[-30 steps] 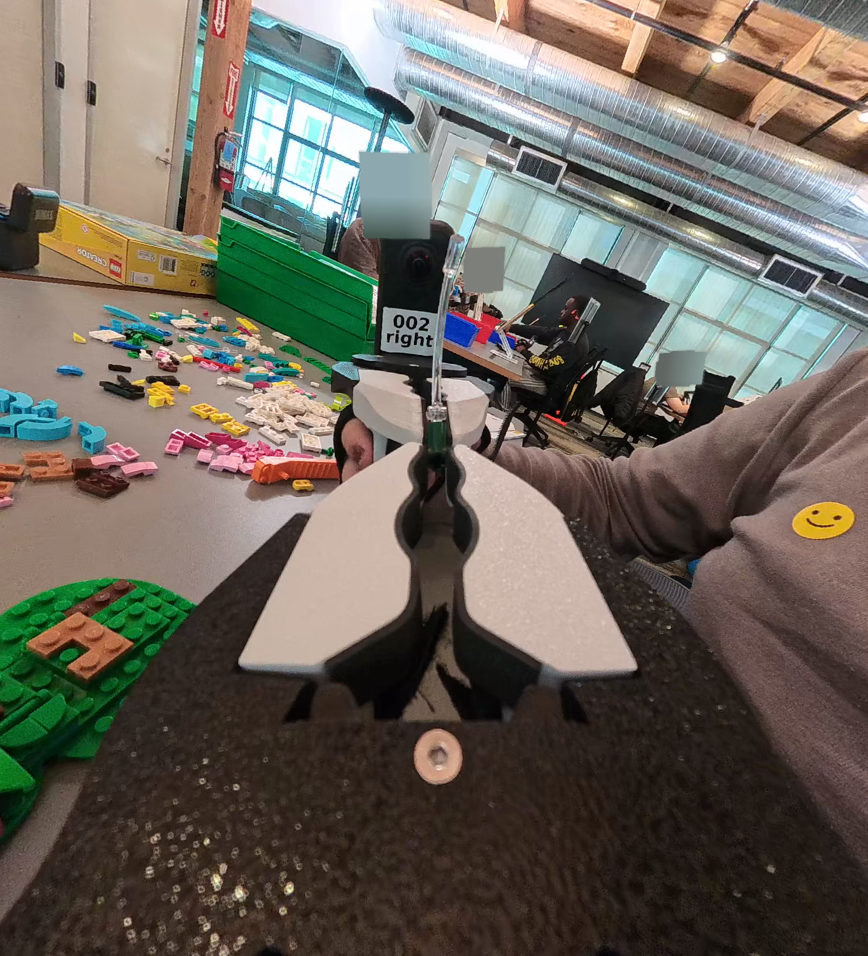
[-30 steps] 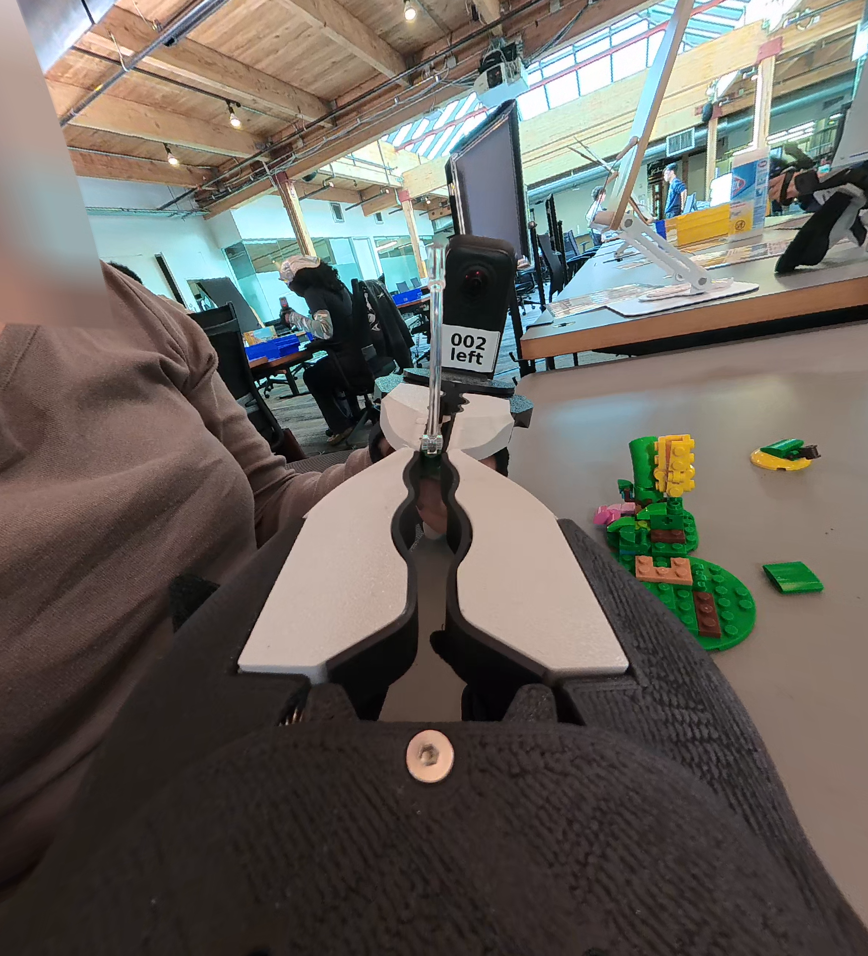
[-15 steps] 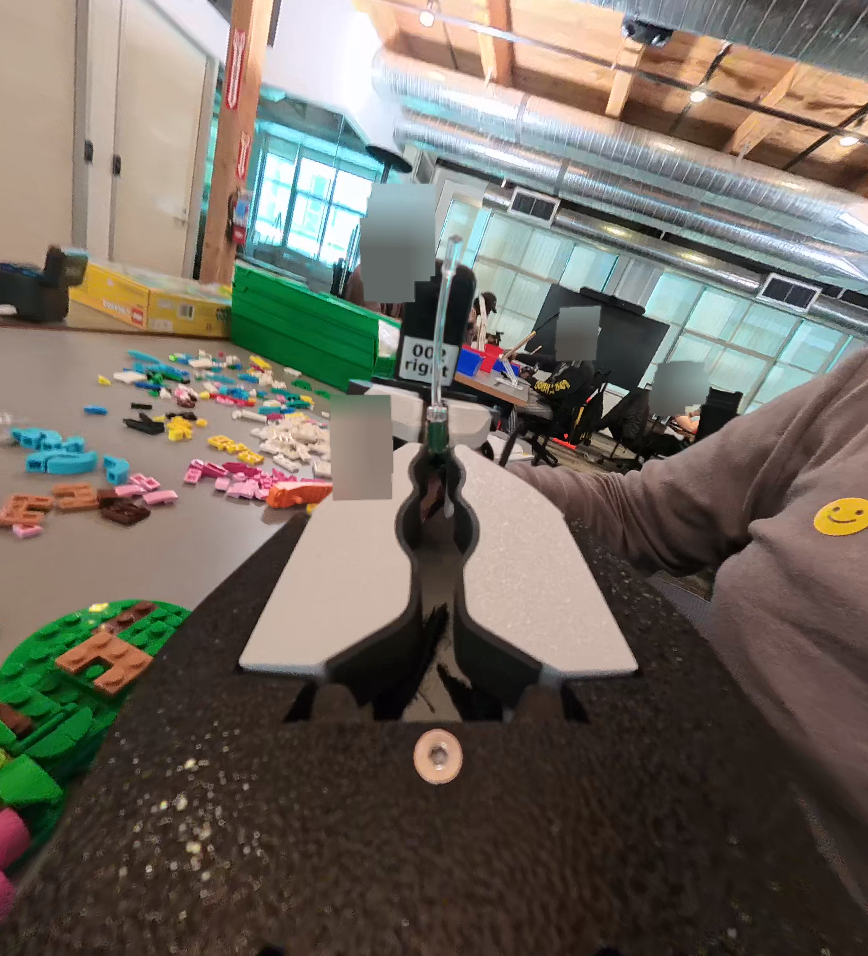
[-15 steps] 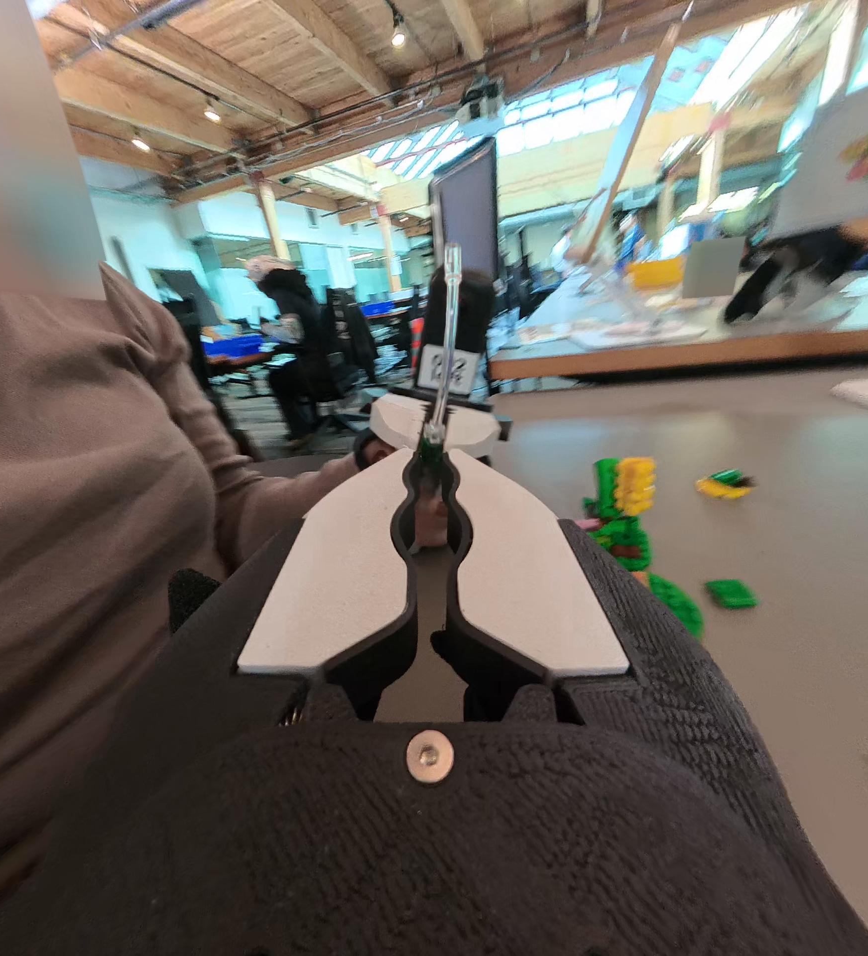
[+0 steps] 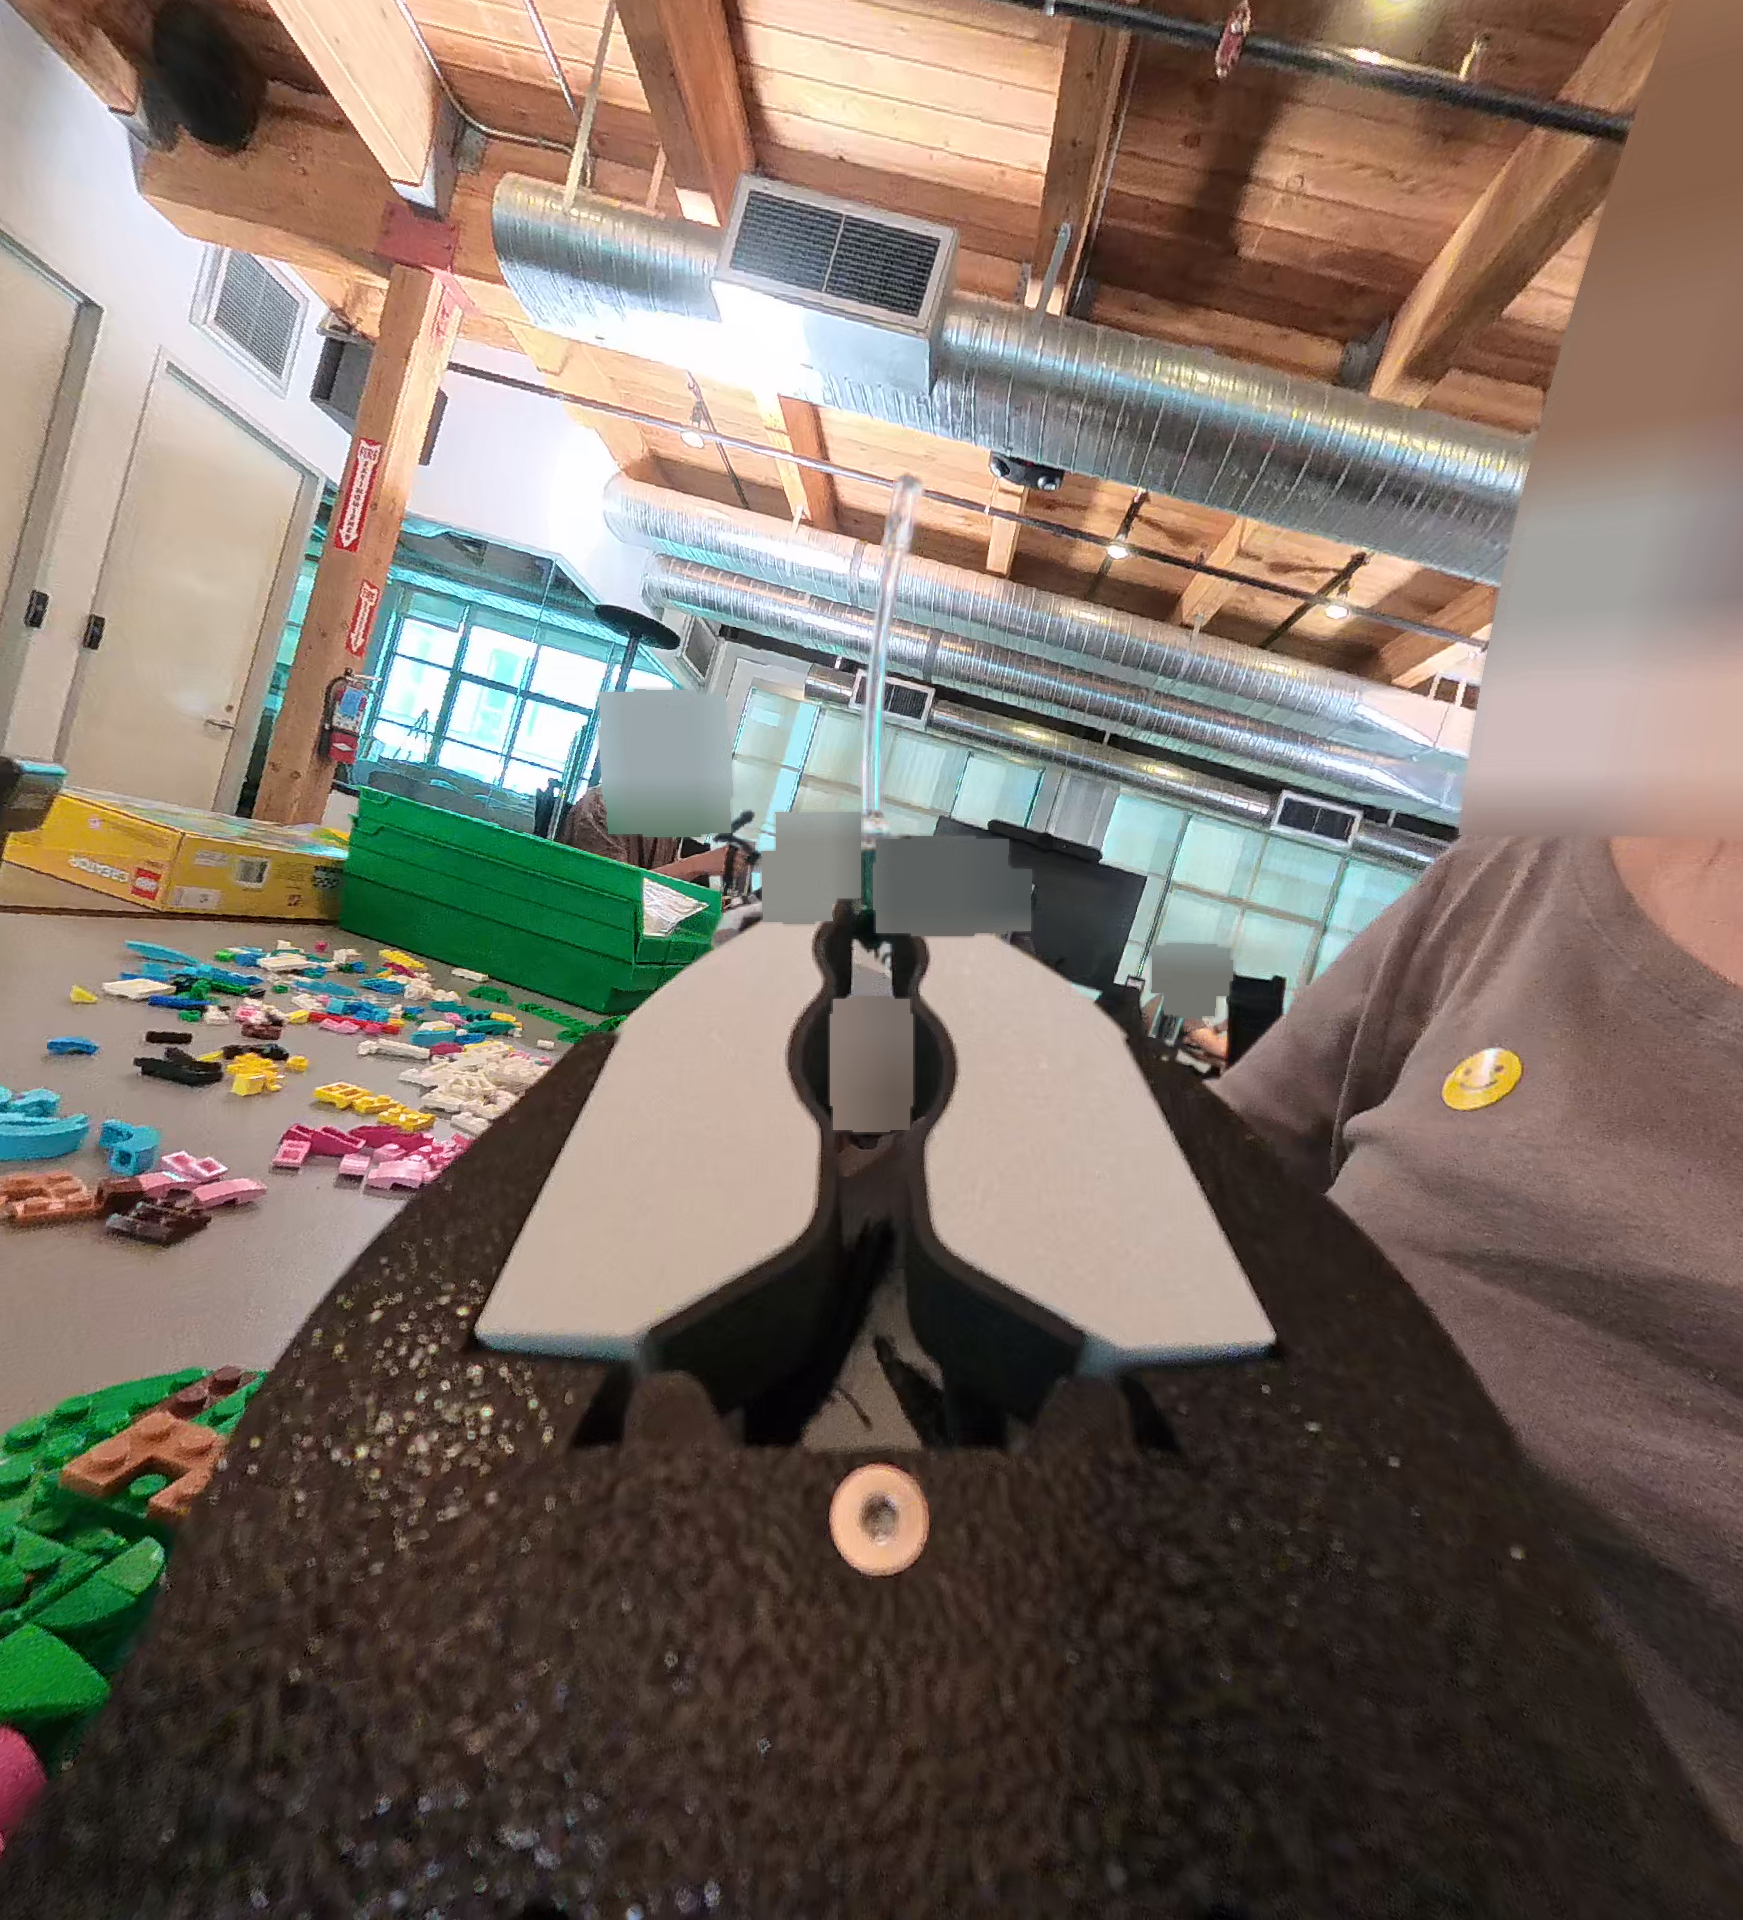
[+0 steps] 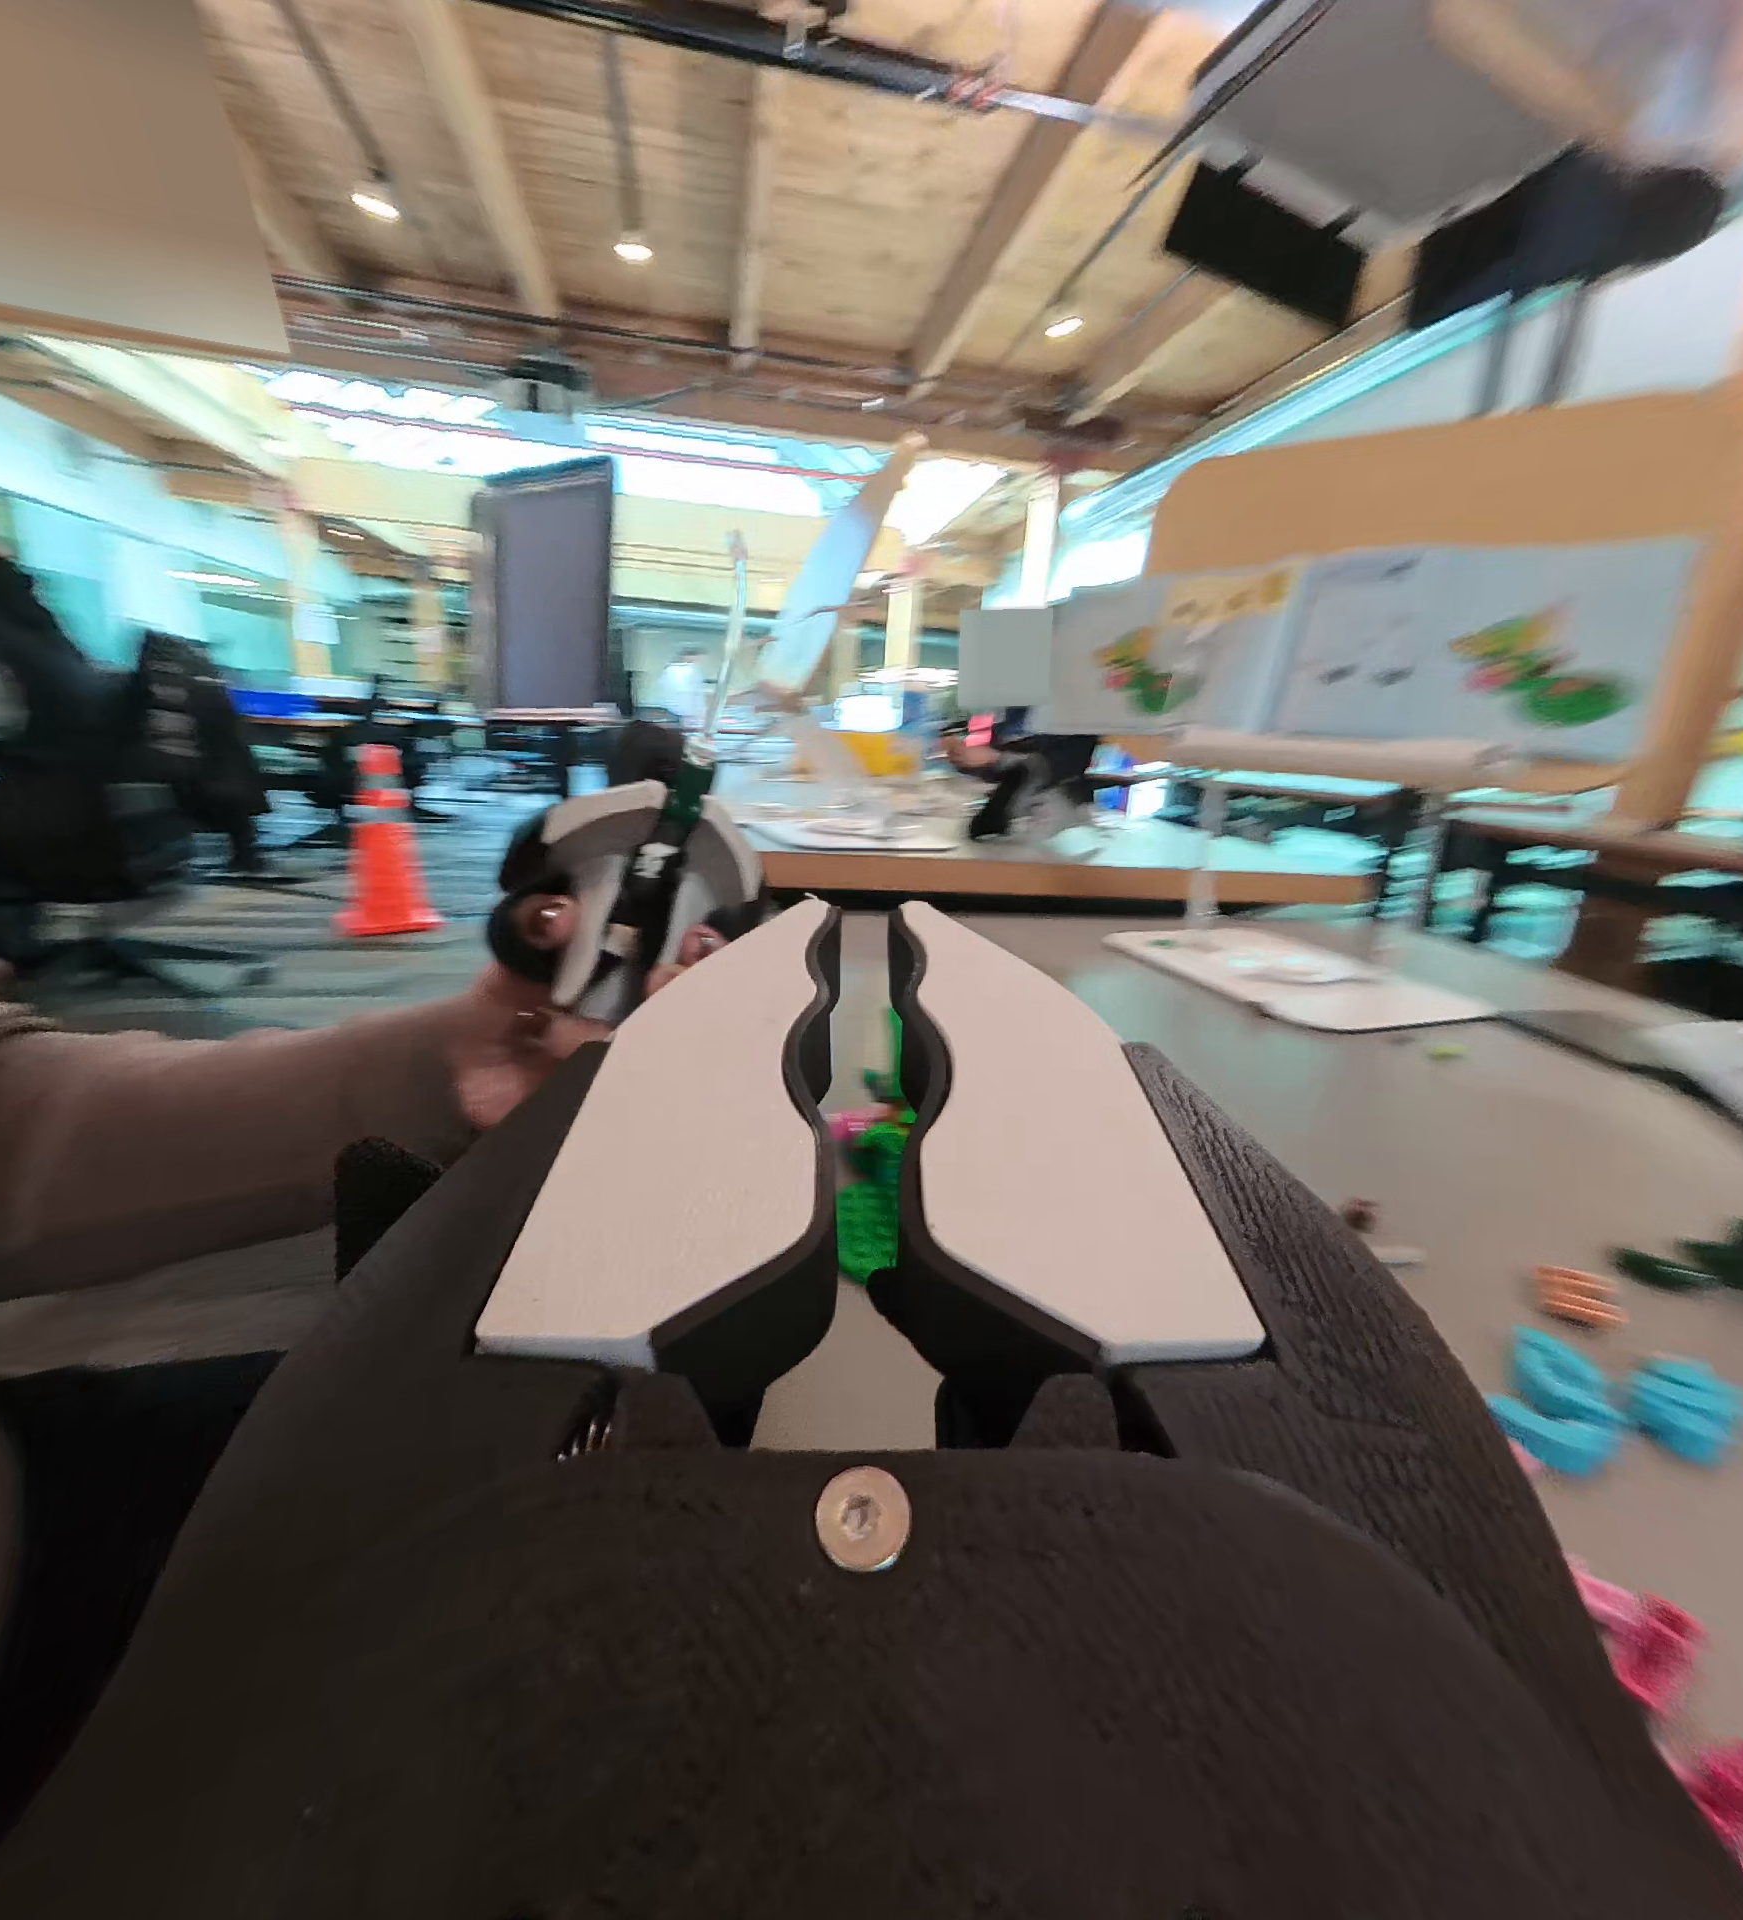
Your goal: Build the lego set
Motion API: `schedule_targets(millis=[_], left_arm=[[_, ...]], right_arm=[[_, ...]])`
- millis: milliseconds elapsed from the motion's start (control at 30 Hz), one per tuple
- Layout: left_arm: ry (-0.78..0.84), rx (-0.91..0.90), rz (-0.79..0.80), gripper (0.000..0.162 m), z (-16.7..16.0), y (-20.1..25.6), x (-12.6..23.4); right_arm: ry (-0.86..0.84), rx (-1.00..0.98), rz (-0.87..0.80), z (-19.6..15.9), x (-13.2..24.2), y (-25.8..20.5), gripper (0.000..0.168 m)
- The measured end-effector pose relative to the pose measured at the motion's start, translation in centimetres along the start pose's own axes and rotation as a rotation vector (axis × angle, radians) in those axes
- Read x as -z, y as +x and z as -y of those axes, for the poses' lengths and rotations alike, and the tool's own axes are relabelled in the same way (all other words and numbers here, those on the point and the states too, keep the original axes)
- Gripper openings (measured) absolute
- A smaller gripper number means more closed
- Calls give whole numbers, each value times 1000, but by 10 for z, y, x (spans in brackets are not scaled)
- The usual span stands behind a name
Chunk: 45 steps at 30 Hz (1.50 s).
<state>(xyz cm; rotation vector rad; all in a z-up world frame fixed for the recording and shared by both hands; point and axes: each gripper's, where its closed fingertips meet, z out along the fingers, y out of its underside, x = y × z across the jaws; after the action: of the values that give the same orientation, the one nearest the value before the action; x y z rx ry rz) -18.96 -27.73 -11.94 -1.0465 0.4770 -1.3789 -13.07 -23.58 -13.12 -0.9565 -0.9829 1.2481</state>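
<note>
My left gripper (image 5: 867, 920) is shut on a small dark green piece (image 5: 861, 891) with a clear rod (image 5: 882, 644) standing up from it, held in the air in front of the person's chest. It also shows in the right wrist view (image 6: 664, 883), still holding that piece. My right gripper (image 6: 862, 920) is a little open and empty, beside the left one. The green build (image 6: 872, 1210) shows through the gap between its fingers. In the left wrist view the green round build (image 5: 36, 1527) with brown plates lies on the table at the lower left.
Loose bricks in several colours (image 5: 327, 1039) are spread over the grey table, with green bins (image 5: 503, 883) and a yellow box (image 5: 150, 862) behind. Blue pieces (image 6: 1615, 1403), pink pieces (image 6: 1677, 1714) and dark green pieces (image 6: 1729, 1257) lie to the right. An instruction booklet (image 6: 1366, 665) stands on a holder. The tips of one gripper are about 8 cm away from the tips of the other.
Both grippers held the rod piece together. The right gripper has let go, opened and swung away to the right. The left gripper keeps the piece and has tilted upward.
</note>
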Motion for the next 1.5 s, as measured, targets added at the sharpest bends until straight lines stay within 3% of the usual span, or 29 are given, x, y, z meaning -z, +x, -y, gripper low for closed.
schedule_targets(millis=[100,200,400,500,667,767,967,1300,1400,1500], left_arm=[[8,6,4,6,1,-1,0],[-12,-2,12,6,-2,-2,-2],[-26,-12,26,7,-4,-4,-3],[-24,-19,30,6,-4,-4,-3],[-16,-15,31,6,-3,-4,-2],[-17,5,27,6,-3,-5,-2],[-18,16,20,6,-3,-5,-2],[-11,28,31,6,-2,-8,-2],[-16,27,33,6,-3,-8,-2],[-11,31,27,6,-2,-8,-2]], right_arm=[[-10,49,-108,1,6,12,4],[-90,-35,-270,-2,11,45,3],[-697,-212,-527,-41,49,158,0],[-937,-220,-552,-61,66,209,0],[-1213,-322,-462,-102,84,244,4],[-1232,-317,-520,-109,90,265,10],[-1346,-376,-503,-123,107,264,18],[-1345,-267,-517,-122,106,269,2],[-1226,-241,-474,-109,87,250,1],[-1082,-224,-294,-92,53,192,2]])
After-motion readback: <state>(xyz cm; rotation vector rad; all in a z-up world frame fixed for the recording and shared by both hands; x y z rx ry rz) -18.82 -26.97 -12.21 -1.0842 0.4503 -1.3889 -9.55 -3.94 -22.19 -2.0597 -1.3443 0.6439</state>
